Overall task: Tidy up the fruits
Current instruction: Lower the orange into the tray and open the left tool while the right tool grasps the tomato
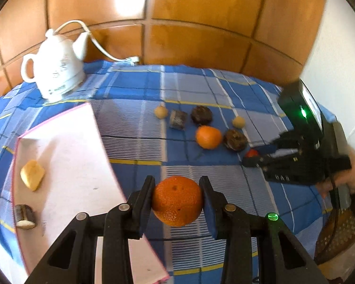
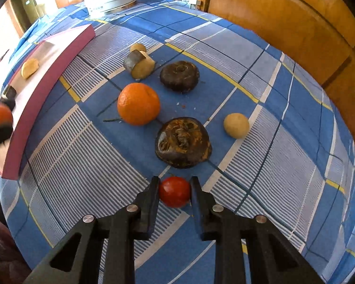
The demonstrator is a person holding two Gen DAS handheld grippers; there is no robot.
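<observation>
My left gripper [image 1: 177, 182] is shut on a rough-skinned orange [image 1: 177, 203], held above the cloth beside a pink box [image 1: 66, 142] with a white floor. In that box lie a yellow chunk [image 1: 32, 174] and a dark-skinned cut piece [image 1: 24, 216]. My right gripper [image 2: 175, 180] points down at the cloth, its pads pressed on both sides of a small red tomato [image 2: 175, 191]. Ahead of it lie a brown shrivelled fruit [image 2: 183, 142], a smooth orange [image 2: 138, 103], a second dark fruit [image 2: 179, 76], a tan ball [image 2: 236, 125] and a cut piece [image 2: 139, 65].
A blue checked cloth [image 2: 82, 156] covers the round table. A white kettle [image 1: 56, 71] with its cable stands at the back left, against wooden panels [image 1: 201, 11]. A hand [image 1: 352, 177] holds the right gripper at the table's right edge.
</observation>
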